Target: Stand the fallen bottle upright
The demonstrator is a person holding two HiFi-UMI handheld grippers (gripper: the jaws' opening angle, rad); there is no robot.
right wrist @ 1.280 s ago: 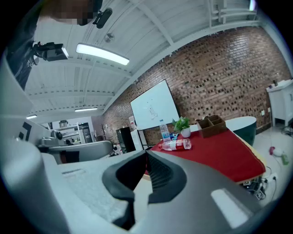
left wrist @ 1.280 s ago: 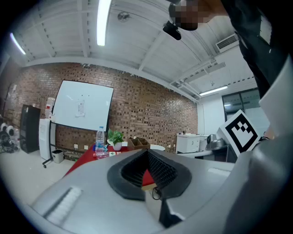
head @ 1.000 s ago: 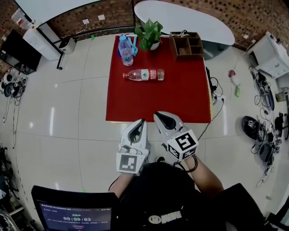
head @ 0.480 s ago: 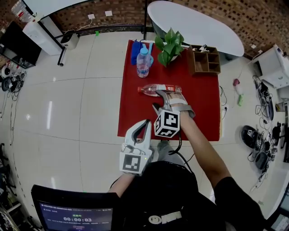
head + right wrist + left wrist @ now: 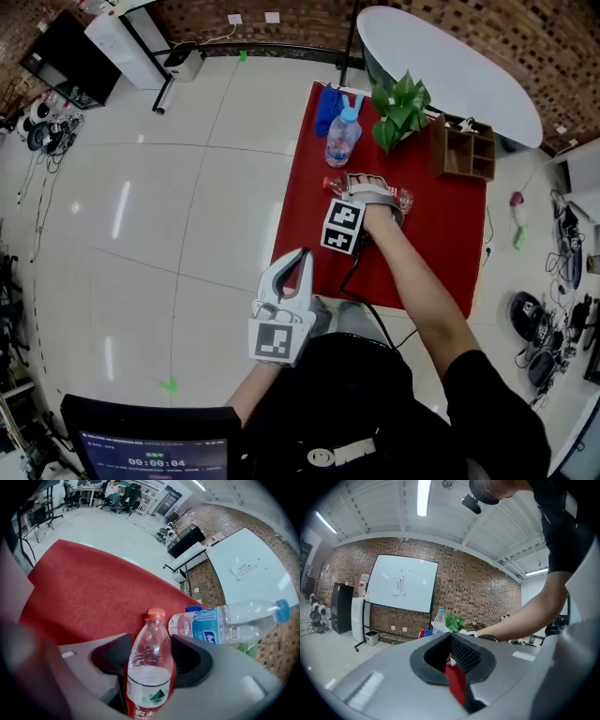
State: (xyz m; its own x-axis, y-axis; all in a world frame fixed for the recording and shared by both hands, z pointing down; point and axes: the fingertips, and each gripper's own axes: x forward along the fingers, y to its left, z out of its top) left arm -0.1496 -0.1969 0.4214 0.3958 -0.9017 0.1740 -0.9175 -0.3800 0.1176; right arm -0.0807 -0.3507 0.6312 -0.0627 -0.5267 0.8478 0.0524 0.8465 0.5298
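The fallen bottle (image 5: 404, 200), clear with a red cap and a red and white label, lies on its side on the red table (image 5: 305, 220). My right gripper (image 5: 367, 187) reaches down over it. In the right gripper view the bottle (image 5: 149, 663) lies between the two pads with its cap pointing away; the jaws are opening and stand a little off its sides. My left gripper (image 5: 301, 255) hangs shut near the table's front left corner, holding nothing (image 5: 451, 641).
An upright water bottle (image 5: 342, 139) with a blue label stands just behind the fallen one. Beside it are a potted plant (image 5: 401, 108), a blue object (image 5: 328, 108) and a wooden organiser (image 5: 464, 148) at the back right. White tiled floor surrounds the table.
My right gripper has reached forward from the table's front edge, rolled over and come down around the fallen bottle. The left gripper has stayed low at the front edge.
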